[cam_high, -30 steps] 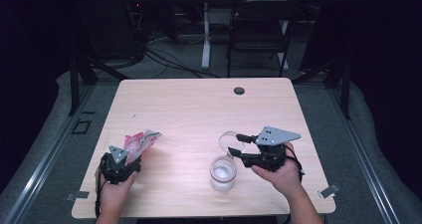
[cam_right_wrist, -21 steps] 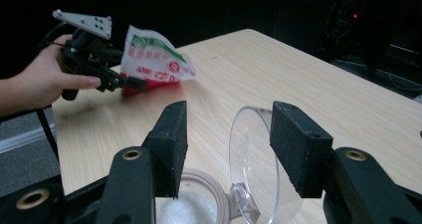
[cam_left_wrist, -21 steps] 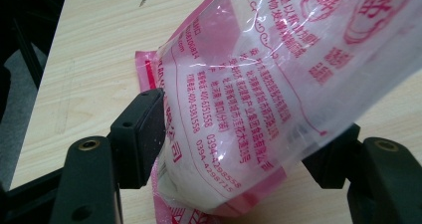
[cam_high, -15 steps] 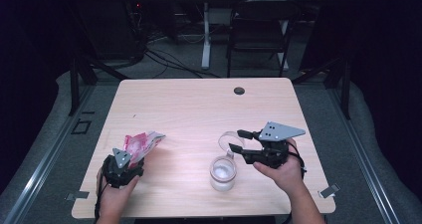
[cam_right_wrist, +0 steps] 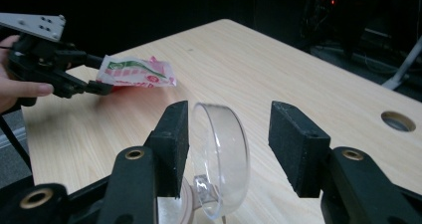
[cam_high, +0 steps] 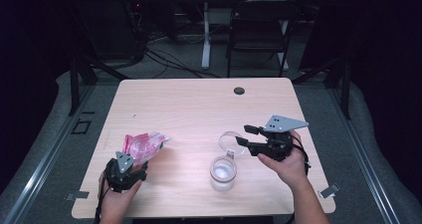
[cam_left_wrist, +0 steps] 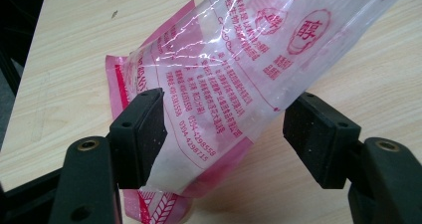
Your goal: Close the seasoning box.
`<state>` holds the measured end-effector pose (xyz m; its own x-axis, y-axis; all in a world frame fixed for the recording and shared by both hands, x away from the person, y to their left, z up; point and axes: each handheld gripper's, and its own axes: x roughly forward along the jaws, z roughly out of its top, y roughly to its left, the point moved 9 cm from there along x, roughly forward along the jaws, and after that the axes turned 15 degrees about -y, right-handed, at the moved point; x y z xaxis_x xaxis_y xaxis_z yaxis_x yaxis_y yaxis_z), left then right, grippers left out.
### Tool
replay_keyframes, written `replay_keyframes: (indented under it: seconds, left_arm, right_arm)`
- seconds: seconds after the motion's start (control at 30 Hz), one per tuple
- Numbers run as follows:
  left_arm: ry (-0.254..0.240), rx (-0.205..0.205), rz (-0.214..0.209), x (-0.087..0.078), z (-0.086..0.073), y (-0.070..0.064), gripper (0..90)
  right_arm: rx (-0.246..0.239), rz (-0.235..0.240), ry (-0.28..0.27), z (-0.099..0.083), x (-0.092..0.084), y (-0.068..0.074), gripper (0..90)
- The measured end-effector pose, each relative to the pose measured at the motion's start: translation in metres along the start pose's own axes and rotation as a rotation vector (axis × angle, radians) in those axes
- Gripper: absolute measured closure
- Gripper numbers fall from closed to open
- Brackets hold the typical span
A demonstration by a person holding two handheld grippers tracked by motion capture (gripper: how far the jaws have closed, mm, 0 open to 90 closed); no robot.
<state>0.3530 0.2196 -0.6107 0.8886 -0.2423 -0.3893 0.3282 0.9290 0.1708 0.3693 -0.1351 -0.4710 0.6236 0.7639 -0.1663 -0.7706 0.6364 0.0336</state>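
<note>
A clear plastic bag with pink print (cam_high: 144, 144) sticks out up and to the right from my left gripper (cam_high: 133, 163) at the table's front left. In the left gripper view the puffy bag (cam_left_wrist: 224, 59) spans the gap and my left gripper (cam_left_wrist: 231, 129) is shut on it. A glass jar (cam_high: 222, 173) stands near the front middle, its clear hinged lid (cam_high: 230, 140) tipped upright. My right gripper (cam_high: 244, 136) straddles that lid (cam_right_wrist: 224, 159); the lid stands close beside one pad and the other pad is well clear. Its jaws have just closed a little. Farther off in the right gripper view, the bag (cam_right_wrist: 137, 72) hangs above the wood.
The light wooden table (cam_high: 199, 109) has a round cable hole (cam_high: 239, 90) at the far middle. A dark folding chair (cam_high: 259, 30) and cables stand on the floor beyond the far edge. Metal floor rails run along both sides.
The right gripper has edged slightly away from me and to the right around the lid. The left gripper and the bag have hardly moved.
</note>
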Motion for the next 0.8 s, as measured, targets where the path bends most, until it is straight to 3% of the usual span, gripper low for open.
replay_keyframes:
  seconds: [0.27, 0.63, 0.8]
  left_arm:
    - [0.001, 0.024, -0.022, -0.001, 0.000, -0.006, 33.2]
    - [-0.007, 0.026, -0.026, -0.001, 0.001, -0.009, 33.2]
    - [-0.008, 0.026, -0.026, -0.001, 0.001, -0.008, 33.2]
  right_arm:
    - [0.014, 0.012, 0.052, -0.015, 0.010, -0.004, 50.6]
    - [0.021, 0.030, 0.065, -0.019, 0.011, -0.002, 66.0]
    - [0.003, 0.028, 0.070, -0.019, 0.012, 0.000, 67.5]
